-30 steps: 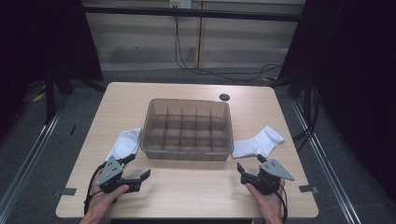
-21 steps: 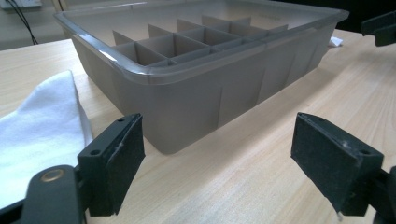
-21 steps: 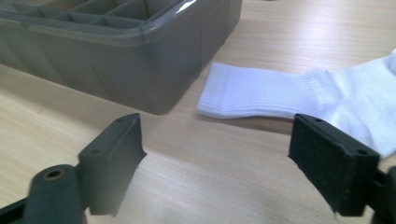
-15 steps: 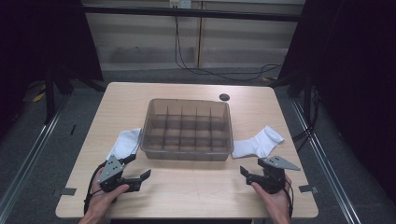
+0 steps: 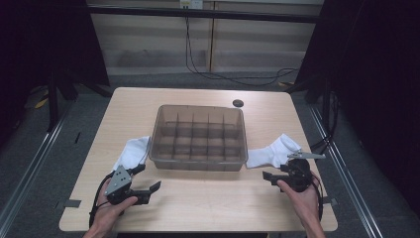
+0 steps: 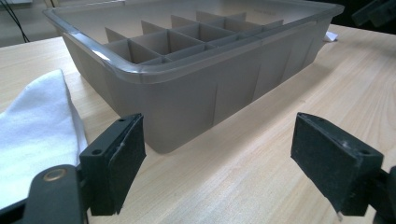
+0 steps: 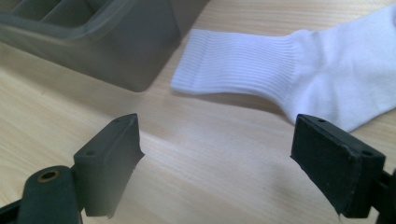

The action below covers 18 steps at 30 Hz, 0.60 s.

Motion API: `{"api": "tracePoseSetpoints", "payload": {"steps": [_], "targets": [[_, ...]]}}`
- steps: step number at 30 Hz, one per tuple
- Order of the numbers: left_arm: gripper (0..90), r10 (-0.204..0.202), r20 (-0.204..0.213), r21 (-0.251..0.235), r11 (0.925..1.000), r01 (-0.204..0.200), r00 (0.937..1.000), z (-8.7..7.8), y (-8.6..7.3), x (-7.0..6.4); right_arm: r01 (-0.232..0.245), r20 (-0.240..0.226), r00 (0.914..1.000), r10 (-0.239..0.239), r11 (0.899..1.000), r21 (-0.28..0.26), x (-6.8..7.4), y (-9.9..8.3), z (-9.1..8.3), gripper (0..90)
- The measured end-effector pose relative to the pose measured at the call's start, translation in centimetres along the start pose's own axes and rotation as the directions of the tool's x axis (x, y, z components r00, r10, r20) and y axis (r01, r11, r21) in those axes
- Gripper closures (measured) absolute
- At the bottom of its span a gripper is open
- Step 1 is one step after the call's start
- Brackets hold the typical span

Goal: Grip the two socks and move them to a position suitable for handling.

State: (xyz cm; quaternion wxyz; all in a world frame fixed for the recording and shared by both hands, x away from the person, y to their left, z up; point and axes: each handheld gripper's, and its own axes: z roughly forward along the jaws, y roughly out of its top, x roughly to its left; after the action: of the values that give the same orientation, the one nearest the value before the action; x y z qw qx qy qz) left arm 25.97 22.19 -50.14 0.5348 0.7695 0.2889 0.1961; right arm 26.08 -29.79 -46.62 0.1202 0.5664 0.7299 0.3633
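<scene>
A light wooden table is carrying my work: a grey divided bin is sitting at its middle, one white sock is lying just left of it, another white sock just right, and a small dark disc is resting behind.

Pale, light-brown wood grain across the table. Translucent smoky grey for the divided bin, same grey on its inner partitions. Plain white on the right sock, fine ribbing along its cuff; plain white too on the left sock, no pattern. Matte black on the left gripper and the right gripper, with a brass-coloured rivet on each and a grey plate on top. Small dark round disc near the far edge.
</scene>
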Motion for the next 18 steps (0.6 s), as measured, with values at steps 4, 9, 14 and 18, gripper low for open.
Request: {"api": "tracePoseSetpoints", "payload": {"steps": [4, 9, 14, 18], "targets": [[17.5, -0.002, 0.003, 0.002, 1.0, 0.002, 1.0, 0.0, 0.0, -0.1, -0.016, 0.007, 0.9998, 0.016, 0.997, 0.077, -1.4, 1.4, 0.5, 14.0], [17.5, -0.001, 0.007, 0.0, 1.0, 0.001, 1.0, 0.0, 0.0, -0.1, -0.031, 0.024, 0.9993, 0.029, 0.994, 0.102, -2.5, 2.9, 1.1, 14.3], [17.5, 0.001, 0.017, -0.003, 1.0, 0.0, 0.9999, -0.1, -0.1, -0.1, -0.039, 0.045, 0.9985, 0.033, 0.988, 0.15, -3.4, 4.1, 2.4, 15.0], [17.5, -0.008, 0.019, -0.002, 1.0, 0.008, 0.9998, -0.1, -0.1, -0.1, -0.037, 0.062, 0.9977, 0.026, 0.983, 0.179, -4.2, 5.1, 3.2, 14.2]]}}
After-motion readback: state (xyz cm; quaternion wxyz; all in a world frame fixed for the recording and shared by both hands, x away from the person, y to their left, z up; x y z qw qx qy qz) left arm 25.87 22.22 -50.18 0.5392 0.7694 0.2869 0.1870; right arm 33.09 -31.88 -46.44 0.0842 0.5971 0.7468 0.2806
